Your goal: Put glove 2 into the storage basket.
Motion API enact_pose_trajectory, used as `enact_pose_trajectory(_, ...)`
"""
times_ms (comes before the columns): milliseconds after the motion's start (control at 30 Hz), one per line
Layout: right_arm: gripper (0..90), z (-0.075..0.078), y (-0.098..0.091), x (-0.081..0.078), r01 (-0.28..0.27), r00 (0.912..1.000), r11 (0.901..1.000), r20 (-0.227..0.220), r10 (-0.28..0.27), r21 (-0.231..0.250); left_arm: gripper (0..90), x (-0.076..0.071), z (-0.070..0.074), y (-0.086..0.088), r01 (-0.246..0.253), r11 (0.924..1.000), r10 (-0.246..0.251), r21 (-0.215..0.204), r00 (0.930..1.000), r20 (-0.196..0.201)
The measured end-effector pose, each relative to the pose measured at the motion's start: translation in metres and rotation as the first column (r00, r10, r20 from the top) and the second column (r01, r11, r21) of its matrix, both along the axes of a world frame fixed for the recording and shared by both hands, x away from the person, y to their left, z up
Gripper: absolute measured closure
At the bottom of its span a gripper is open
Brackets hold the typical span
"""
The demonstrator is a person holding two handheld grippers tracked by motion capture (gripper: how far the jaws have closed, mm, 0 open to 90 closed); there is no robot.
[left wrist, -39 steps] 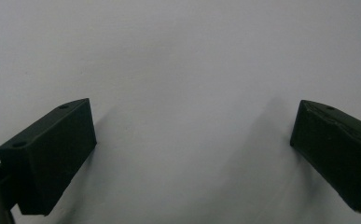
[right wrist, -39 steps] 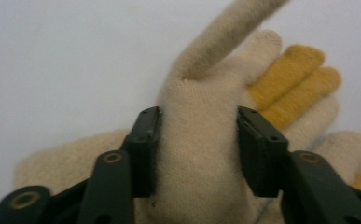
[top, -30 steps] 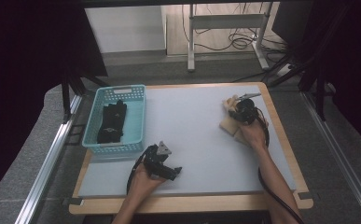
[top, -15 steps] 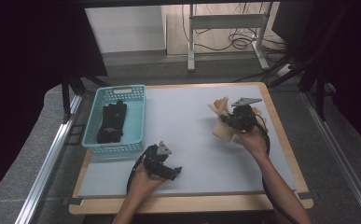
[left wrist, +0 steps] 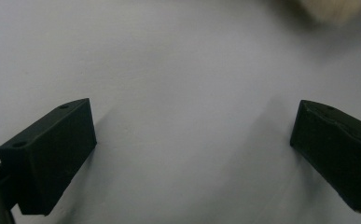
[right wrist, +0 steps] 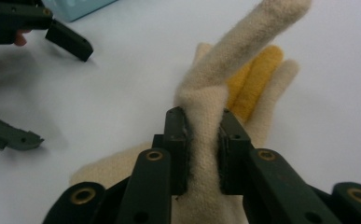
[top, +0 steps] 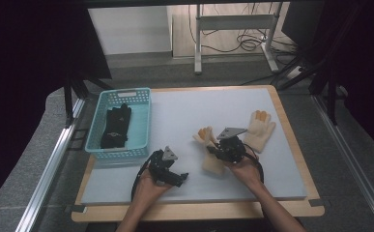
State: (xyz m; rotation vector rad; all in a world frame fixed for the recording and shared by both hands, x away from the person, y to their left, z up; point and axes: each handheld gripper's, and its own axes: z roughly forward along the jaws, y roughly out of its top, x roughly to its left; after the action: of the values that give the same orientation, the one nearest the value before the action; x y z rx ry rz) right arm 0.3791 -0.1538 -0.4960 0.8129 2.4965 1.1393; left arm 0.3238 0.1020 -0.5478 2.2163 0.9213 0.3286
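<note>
Between right gripper (right wrist: 205, 135) jaws a cream glove (right wrist: 225, 93) was pinched; left gripper (top: 171, 170) jaws spread, empty. Pinch best kept firm en route to basket (top: 141, 126).

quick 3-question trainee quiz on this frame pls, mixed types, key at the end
1. True or false: the right gripper is shut on a fold of the cream glove.
2. Multiple choice: what lies in the teal basket? A) a yellow sponge B) a dark glove C) a coiled cable
3. Short answer: how do the left gripper's jaws stand, and what is between them?

Key
1. True: both pads pinch a raised ridge of the fabric.
2. B
3. Wide open, with the bare white mat showing between them. A second cream glove lies flat toward the mat's right side.
</note>
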Motion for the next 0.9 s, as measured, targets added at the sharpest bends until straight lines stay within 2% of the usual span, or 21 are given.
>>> enact_pose_trajectory(67, 64.3, -0.010, 0.004, -0.001, -0.014, 0.9991, 0.9998, -0.040, 0.015, 0.014, 0.5, 0.000, 0.000, 0.000, 0.000, 1.0000, 0.000, 0.000, 1.0000, 0.000)
enact_pose_trajectory(100, 55.0, -0.013, 0.007, -0.002, -0.026, 0.9981, 0.9996, -0.056, 0.027, 0.014, 0.5, 0.000, 0.000, 0.000, 0.000, 1.0000, 0.000, 0.000, 1.0000, 0.000)
enact_pose_trajectory(167, 48.2, -0.013, 0.009, -0.005, -0.036, 0.9983, 0.9993, -0.046, 0.037, 0.008, 0.5, 0.000, 0.000, 0.000, 0.000, 1.0000, 0.000, 0.000, 1.0000, 0.000)
enact_pose_trajectory(267, 43.4, -0.002, 0.007, -0.002, -0.019, 0.9998, 0.9997, -0.002, 0.019, 0.012, 0.5, 0.000, 0.000, 0.000, -0.002, 1.0000, 0.002, -0.002, 1.0000, 0.000)
enact_pose_trajectory(300, 43.9, 0.003, 0.004, 0.001, -0.004, 1.0000, 0.9998, 0.003, 0.004, 0.018, 0.5, 0.000, 0.000, 0.000, -0.002, 1.0000, 0.002, -0.003, 1.0000, 0.000)
enact_pose_trajectory(367, 51.8, 0.009, -0.002, 0.012, 0.032, 0.9994, 0.9993, 0.015, -0.032, 0.017, 0.5, 0.000, 0.000, 0.000, 0.000, 1.0000, 0.000, 0.001, 1.0000, 0.000)
enact_pose_trajectory(467, 63.1, 0.008, -0.008, 0.033, 0.084, 0.9964, 0.9964, 0.002, -0.084, 0.012, 0.4, 0.000, 0.000, 0.000, 0.000, 1.0000, 0.000, -0.001, 1.0000, -0.002)
enact_pose_trajectory(567, 62.6, 0.000, -0.005, 0.055, 0.116, 0.9927, 0.9932, -0.033, -0.116, 0.002, 0.4, 0.000, 0.000, 0.000, 0.001, 1.0000, -0.001, 0.002, 1.0000, -0.002)
enact_pose_trajectory(600, 58.3, -0.005, -0.002, 0.063, 0.125, 0.9909, 0.9921, -0.051, -0.125, 0.003, 0.5, 0.000, 0.000, 0.000, 0.000, 1.0000, 0.000, 0.000, 1.0000, -0.002)
enact_pose_trajectory(700, 56.7, -0.018, 0.005, 0.076, 0.142, 0.9865, 0.9892, -0.077, -0.145, -0.037, 0.5, 0.000, 0.000, 0.000, 0.000, 1.0000, 0.000, 0.000, 1.0000, -0.002)
enact_pose_trajectory(767, 67.6, -0.026, 0.007, 0.079, 0.136, 0.9845, 0.9891, -0.104, -0.141, -0.057, 0.5, 0.000, 0.000, 0.000, 0.000, 1.0000, 0.000, -0.001, 1.0000, -0.002)
enact_pose_trajectory(833, 81.9, -0.028, 0.007, 0.076, 0.114, 0.9847, 0.9932, -0.130, -0.116, -0.025, 0.5, 0.000, 0.000, 0.000, 0.003, 1.0000, -0.003, 0.003, 1.0000, -0.002)
enact_pose_trajectory(900, 84.1, -0.024, 0.008, 0.070, 0.112, 0.9897, 0.9919, -0.083, -0.117, -0.061, 0.5, 0.000, 0.000, 0.000, 0.003, 1.0000, -0.003, 0.005, 1.0000, -0.002)
